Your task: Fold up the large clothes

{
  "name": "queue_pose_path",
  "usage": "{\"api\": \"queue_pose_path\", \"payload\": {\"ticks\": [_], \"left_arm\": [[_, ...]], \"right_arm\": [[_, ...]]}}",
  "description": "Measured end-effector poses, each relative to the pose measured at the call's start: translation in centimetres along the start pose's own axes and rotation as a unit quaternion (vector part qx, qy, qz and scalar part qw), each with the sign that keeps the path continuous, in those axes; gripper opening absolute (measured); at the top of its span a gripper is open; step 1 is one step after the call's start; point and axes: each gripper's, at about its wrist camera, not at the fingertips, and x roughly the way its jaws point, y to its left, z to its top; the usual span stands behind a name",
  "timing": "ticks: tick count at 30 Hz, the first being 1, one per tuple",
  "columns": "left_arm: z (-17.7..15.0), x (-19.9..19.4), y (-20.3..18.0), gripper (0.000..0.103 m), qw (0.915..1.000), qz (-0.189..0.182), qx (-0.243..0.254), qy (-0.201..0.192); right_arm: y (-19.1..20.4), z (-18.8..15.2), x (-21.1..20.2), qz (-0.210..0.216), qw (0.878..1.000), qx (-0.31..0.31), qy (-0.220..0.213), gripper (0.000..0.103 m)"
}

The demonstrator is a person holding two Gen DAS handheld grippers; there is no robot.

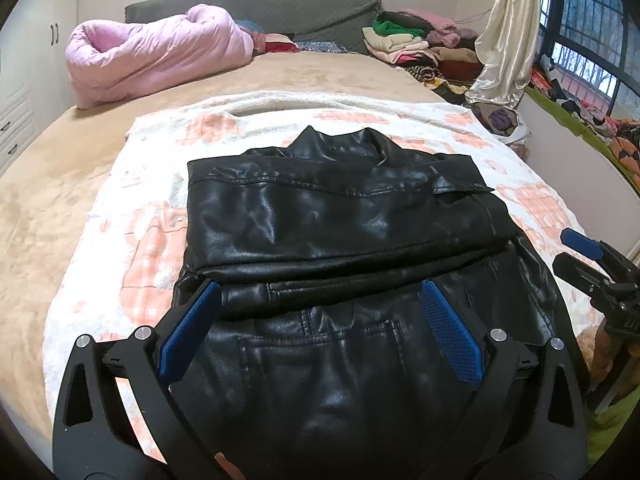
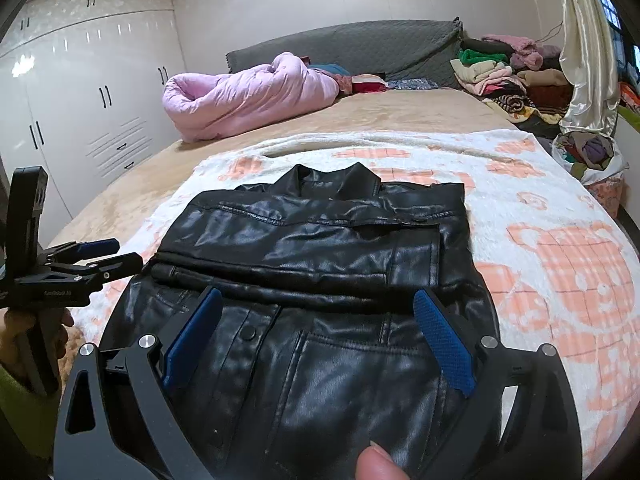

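A black leather jacket (image 1: pixel 336 216) lies partly folded on a white and orange blanket (image 1: pixel 132 248) on the bed, collar at the far end, sleeves folded across it. It also shows in the right wrist view (image 2: pixel 320 248). My left gripper (image 1: pixel 320 292) is open, jaws wide above the jacket's near part, holding nothing. My right gripper (image 2: pixel 316 300) is open too, hovering over the jacket's near part. Each gripper appears in the other's view: the right one (image 1: pixel 588 256) at the right edge, the left one (image 2: pixel 100 256) at the left edge.
A rolled pink quilt (image 1: pixel 152 56) lies at the far left of the bed by the grey headboard (image 1: pixel 256 4). Piles of clothes (image 1: pixel 412 44) sit at the far right near a curtain (image 1: pixel 508 32). White wardrobes (image 2: pixel 80 100) stand on the left.
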Motion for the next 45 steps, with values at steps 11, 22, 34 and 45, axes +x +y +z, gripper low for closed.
{"api": "queue_pose_path", "payload": {"ticks": [11,22,34,45], "left_arm": [[-1.6,-1.9,0.1,0.094,1.0,-0.001,0.008,-0.002],[-4.7,-2.9,2.5,0.094,0.9997,0.013,-0.008,0.021],[-8.9,-4.0,6.7,0.094,0.9968,0.02,-0.044,0.064],[-12.8,-2.7,6.5,0.094,0.9904,-0.032,-0.042,0.128]], "right_arm": [[-0.1,-1.8,-1.6,-0.002,1.0,0.002,0.022,0.096],[0.2,-4.4,-2.9,-0.015,0.997,-0.031,0.07,0.098],[-2.1,-7.4,-4.2,-0.038,0.992,-0.022,0.115,0.098],[-4.8,-8.9,-5.2,-0.041,0.987,-0.01,0.153,0.098]]}}
